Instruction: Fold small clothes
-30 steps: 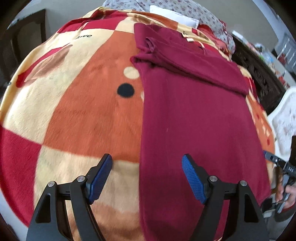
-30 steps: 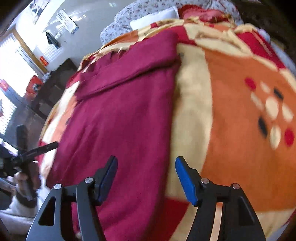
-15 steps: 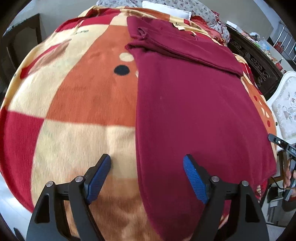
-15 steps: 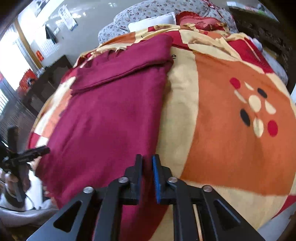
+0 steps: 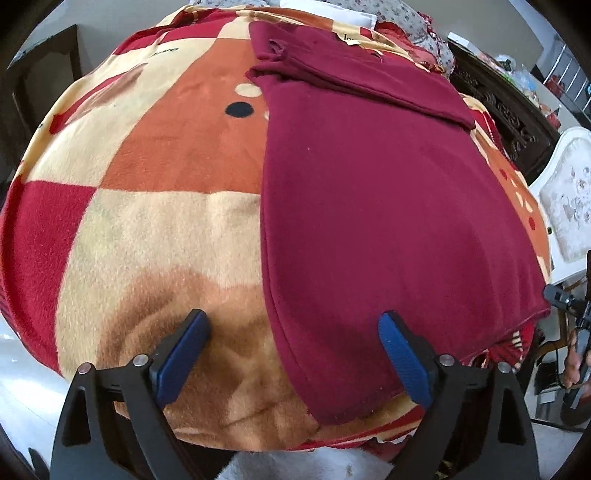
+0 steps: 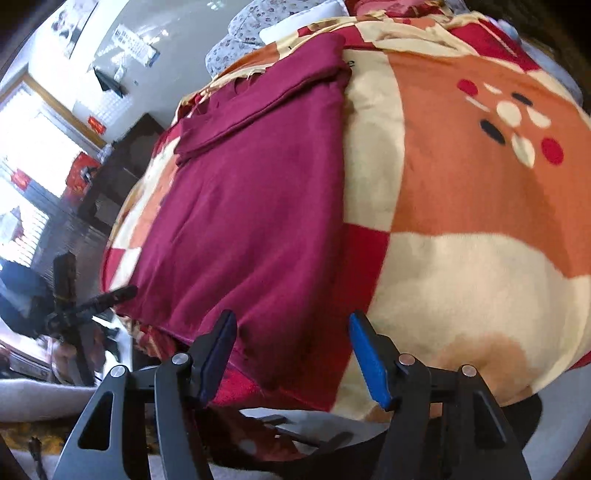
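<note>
Both the left gripper [image 5: 291, 354] and the right gripper [image 6: 293, 354] stand wide apart, holding nothing, at the near edge of the bed. There the maroon garment [image 5: 369, 206] lies flat on a checkered blanket [image 5: 147, 229]. Behind are pillows [image 6: 258, 33] and dark furniture [image 5: 506, 110].

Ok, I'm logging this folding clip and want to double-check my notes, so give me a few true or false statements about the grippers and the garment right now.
1. The left gripper is open. True.
2. The right gripper is shut on the maroon garment. False: its jaws stand apart and hold nothing.
3. The garment lies spread on a patterned blanket. True.
4. The garment's far end is folded over, forming a layered band. True.
5. The blanket is plain blue. False: it shows orange, cream and red patches with dots.
</note>
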Available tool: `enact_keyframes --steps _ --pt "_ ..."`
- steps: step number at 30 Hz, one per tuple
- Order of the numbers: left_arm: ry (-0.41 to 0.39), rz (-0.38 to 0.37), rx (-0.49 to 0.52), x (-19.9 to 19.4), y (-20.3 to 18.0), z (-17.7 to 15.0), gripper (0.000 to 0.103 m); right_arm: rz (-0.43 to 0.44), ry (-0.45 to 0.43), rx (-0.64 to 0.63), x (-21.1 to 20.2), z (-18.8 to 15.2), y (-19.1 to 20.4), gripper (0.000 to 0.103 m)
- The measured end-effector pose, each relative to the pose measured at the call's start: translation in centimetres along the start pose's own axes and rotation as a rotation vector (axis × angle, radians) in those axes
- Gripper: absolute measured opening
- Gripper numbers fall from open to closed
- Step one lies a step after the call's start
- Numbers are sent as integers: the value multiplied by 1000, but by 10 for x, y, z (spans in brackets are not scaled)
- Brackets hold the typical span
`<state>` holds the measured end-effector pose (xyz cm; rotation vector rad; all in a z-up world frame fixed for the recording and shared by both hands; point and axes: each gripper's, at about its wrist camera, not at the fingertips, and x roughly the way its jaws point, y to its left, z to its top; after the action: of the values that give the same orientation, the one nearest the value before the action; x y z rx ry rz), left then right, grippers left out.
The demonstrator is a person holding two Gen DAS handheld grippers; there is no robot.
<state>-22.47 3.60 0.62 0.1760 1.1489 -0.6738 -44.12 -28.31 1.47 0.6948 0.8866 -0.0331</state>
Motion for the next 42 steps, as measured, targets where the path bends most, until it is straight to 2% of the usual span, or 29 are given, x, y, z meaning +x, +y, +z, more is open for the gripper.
enact_keyframes --steps 15,19,21,22,23,24,25,27,28,29,30,35,39,42 --pt "14 29 18 6 -5 1 96 86 30 -17 1 -1 5 67" --pt "8 46 27 8 -8 0 96 80 38 -33 5 -3 7 67" --pt "3 59 41 8 -11 -2 96 68 25 -47 6 -3 8 64" --pt "2 60 46 8 -11 -3 96 56 18 -61 5 -3 9 52" --pt "0 57 55 7 -12 -3 94 45 11 -73 3 -2 9 29" --pt "-4 46 66 5 -12 -4 85 58 9 -63 3 -1 8 18" --pt "-6 37 76 3 -13 -5 78 83 10 -42 3 0 4 14" --pt "-1 1 97 -1 -15 -5 45 97 8 -44 3 0 4 13" --pt "9 -34 103 -3 -15 -4 35 109 3 -45 2 0 4 12" --pt "26 -75 100 -5 -14 -3 17 139 -6 -37 -1 1 4 11" --pt "40 -100 90 -6 -13 -1 11 177 -18 -25 -3 4 4 11" --pt "20 -174 50 -24 -3 17 8 291 -103 -20 -22 22 11 10" --pt "-69 -246 14 -53 8 49 8 332 -196 -45 -36 53 20 10" --pt "-136 -249 11 -66 7 89 8 337 -278 -84 -40 91 31 10"
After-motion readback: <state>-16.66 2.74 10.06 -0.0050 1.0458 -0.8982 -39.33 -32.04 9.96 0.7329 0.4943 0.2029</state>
